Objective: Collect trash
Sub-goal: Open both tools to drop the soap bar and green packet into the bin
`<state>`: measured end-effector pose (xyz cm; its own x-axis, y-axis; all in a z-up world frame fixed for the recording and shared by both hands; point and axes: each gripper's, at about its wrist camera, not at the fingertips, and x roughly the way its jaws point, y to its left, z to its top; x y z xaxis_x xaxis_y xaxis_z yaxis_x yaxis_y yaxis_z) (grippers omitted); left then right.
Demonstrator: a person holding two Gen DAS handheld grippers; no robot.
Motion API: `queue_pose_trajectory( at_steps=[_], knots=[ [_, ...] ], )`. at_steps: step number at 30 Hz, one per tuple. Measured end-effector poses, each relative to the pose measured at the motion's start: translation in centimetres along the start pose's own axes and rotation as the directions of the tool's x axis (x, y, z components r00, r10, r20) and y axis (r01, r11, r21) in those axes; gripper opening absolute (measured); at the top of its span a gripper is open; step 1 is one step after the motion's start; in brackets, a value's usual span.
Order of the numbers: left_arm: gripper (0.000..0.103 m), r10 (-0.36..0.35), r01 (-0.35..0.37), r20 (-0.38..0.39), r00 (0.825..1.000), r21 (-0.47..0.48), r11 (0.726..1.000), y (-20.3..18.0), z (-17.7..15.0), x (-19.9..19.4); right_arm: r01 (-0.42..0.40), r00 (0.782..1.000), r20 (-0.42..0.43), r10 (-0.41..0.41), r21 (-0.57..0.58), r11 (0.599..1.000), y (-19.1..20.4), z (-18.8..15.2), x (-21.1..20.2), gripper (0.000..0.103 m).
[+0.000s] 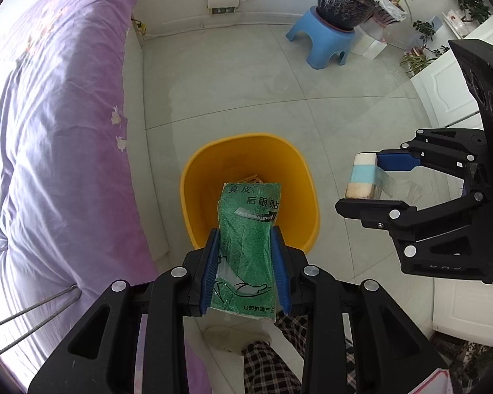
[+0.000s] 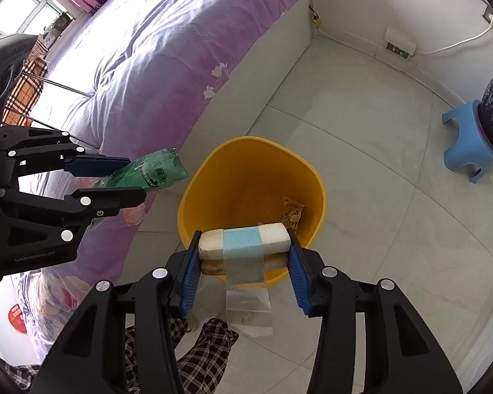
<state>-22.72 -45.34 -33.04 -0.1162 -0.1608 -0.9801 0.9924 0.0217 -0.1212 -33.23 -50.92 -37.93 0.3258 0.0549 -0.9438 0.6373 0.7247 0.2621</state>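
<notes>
Left gripper [image 1: 246, 262] clamped green packet [image 1: 248, 239], long axis pointing into yellow bin [image 1: 194, 177] at frame centre; right gripper [image 2: 243, 256] pinched foam block [image 2: 245, 241] crosswise, above bin's near rim.

A green printed packet [image 1: 248, 243] and a blue-banded foam block [image 2: 245, 241] hang above the yellow bin [image 2: 246, 170].

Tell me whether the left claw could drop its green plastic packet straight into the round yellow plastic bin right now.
Probably yes. The left claw holds the green plastic packet over the open mouth of the round yellow plastic bin, with nothing between them; the right claw sits off to the side.
</notes>
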Motion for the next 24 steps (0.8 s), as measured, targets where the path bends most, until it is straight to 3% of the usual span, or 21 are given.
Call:
queue_pose_trajectory(
  at_steps=[12,16,24],
  knots=[
    [0.032,-0.005,0.004,-0.029,1.0,-0.037,0.999,0.4,0.7,2.8,-0.009,1.0,-0.029,0.009,-0.015,1.0,-1.2,0.1,3.6,0.051],
    [0.058,0.023,-0.023,-0.012,1.0,-0.042,0.999,0.3,0.8,2.6,-0.006,1.0,-0.019,0.005,-0.017,1.0,-1.5,0.2,3.7,0.064],
    [0.058,0.017,-0.017,-0.007,1.0,-0.034,0.999,0.6,1.2,2.7,0.006,1.0,-0.014,-0.007,-0.03,1.0,-1.5,0.3,3.5,0.065]
  ],
)
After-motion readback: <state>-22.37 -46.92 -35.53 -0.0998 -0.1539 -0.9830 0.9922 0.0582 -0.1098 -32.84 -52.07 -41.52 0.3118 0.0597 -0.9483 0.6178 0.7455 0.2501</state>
